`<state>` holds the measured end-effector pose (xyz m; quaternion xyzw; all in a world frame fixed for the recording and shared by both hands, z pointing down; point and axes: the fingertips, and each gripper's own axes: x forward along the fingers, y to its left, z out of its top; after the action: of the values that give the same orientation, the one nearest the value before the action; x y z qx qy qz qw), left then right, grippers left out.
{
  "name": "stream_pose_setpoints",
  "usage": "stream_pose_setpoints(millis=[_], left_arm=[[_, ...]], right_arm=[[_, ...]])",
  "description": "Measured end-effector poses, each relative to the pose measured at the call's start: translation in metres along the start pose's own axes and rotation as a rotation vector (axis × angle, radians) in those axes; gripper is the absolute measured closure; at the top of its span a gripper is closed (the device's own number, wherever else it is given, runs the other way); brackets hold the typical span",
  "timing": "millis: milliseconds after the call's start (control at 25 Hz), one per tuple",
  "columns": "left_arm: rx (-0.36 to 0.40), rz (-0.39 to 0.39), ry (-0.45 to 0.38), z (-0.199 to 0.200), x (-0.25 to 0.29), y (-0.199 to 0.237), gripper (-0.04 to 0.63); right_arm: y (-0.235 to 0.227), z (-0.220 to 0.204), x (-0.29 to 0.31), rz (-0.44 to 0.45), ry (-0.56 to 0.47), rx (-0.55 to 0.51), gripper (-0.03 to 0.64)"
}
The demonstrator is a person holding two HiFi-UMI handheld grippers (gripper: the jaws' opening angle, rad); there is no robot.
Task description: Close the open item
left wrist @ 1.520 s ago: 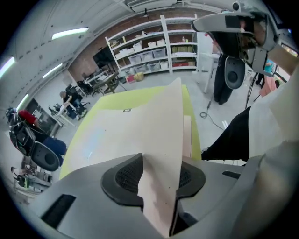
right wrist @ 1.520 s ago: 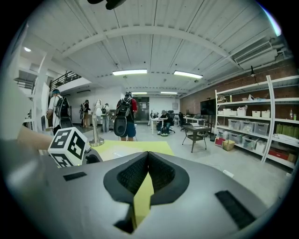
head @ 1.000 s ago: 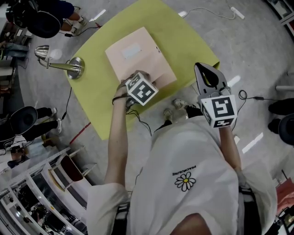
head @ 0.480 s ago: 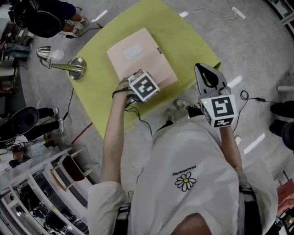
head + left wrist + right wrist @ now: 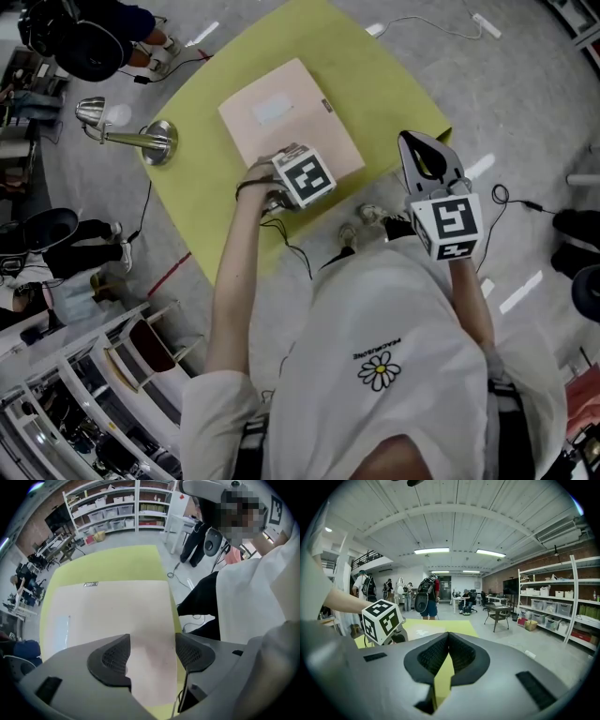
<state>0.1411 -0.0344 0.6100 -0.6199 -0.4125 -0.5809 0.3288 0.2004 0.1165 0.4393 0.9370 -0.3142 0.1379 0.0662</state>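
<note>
The pink folder [image 5: 309, 141] lies flat and closed near the middle of the yellow-green counter [image 5: 384, 84], with bare counter showing on every side of it. The bare strip is widest on the right and at the far end. The folder's near edge sits close to the counter's near edge, where the person stands.

The left gripper [image 5: 152, 651] points straight down over the folder's near end, on an outstretched forearm. Its fingers [image 5: 115, 656] have just been opening and now stand wide apart. They grip nothing, and only the pink cover shows below the gap between them. The cover's right edge runs just inside the right-hand finger.

The right gripper [image 5: 448, 651] is held almost level beside the counter's near right corner, over the floor and well apart from the folder. Its fingers are pressed together on nothing.

There is one folder, two grippers, and one silver lamp [image 5: 141, 139] lying at the counter's left corner, its head past the edge.
</note>
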Motion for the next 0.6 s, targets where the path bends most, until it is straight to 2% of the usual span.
stream_pose_setpoints(millis=[200,280,440,600], left_arm=[[0.002,0.011,-0.041,0.0,-0.004,0.001,0.287],[-0.019,0.02,-0.048,0.002,-0.013,0.005,0.314],[-0.005,0.169,-0.111,0.015,-0.049,0.029,0.327],[-0.029,0.306,-0.239,0.029,-0.104,0.049,0.382]], right_arm=[[0.005,0.001,0.005,0.011,-0.004,0.0,0.604],[0.006,0.006,0.006,0.013,-0.013,-0.004,0.604],[0.005,0.02,0.01,0.018,-0.041,-0.024,0.604],[0.008,0.038,0.015,0.031,-0.069,-0.051,0.604]])
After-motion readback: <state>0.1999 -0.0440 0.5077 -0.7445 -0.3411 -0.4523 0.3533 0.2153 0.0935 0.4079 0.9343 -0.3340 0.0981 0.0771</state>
